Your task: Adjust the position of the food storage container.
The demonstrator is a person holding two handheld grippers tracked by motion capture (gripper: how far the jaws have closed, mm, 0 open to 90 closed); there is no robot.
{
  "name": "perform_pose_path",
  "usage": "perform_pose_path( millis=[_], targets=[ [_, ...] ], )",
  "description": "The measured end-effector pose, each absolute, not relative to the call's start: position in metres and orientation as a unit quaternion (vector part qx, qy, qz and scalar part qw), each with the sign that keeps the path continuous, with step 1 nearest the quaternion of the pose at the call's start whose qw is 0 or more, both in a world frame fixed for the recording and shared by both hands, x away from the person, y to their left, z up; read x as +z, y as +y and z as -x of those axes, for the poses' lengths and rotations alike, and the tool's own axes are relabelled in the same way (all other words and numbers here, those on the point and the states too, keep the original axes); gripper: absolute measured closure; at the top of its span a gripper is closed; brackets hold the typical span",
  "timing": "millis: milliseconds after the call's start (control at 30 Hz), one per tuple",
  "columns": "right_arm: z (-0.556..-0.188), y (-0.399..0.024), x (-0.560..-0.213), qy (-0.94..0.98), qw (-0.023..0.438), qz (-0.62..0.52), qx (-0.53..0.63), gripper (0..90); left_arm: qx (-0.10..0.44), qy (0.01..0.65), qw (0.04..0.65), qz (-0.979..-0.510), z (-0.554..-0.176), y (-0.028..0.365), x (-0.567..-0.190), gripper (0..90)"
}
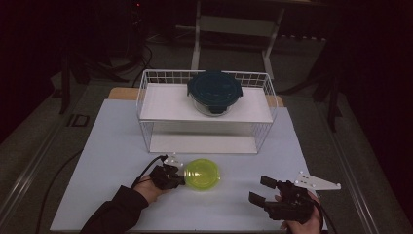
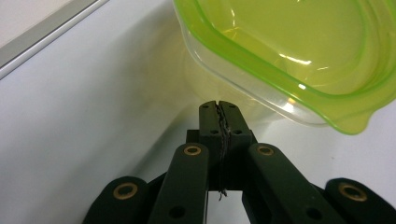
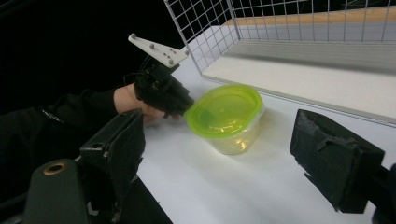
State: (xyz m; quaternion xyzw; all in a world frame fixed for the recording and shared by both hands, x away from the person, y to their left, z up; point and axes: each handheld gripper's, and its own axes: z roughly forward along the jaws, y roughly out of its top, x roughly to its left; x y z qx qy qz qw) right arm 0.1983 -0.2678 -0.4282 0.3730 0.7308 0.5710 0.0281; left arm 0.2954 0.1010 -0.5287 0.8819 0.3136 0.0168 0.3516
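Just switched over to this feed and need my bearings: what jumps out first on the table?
The bright green tub sits at the near middle of the white table, and the left claw, shut and holding nothing, pushes against its side. Behind it stands a white wire rack with a dark-lidded glass bowl on its upper shelf. The right claw hangs open at the near right.

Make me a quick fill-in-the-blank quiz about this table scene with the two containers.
1. The container beside the left tool has a lid coloured ____.
2. The left tool's jaws are ____.
3. The dark-lidded container sits on the ____ shelf of the wire rack.
4. The right tool's jaws are ____.

Missing words: green; shut; top; open
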Motion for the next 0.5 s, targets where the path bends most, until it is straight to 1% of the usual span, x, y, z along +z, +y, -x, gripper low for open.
perform_pose_path(
  millis=[500],
  targets=[
    [-0.199,-0.267,-0.431,0.732,0.024,-0.374,0.569,17.7,0.011,0.303,0.359,-0.883,-0.303,0.082,-0.527,88.4]
  ],
)
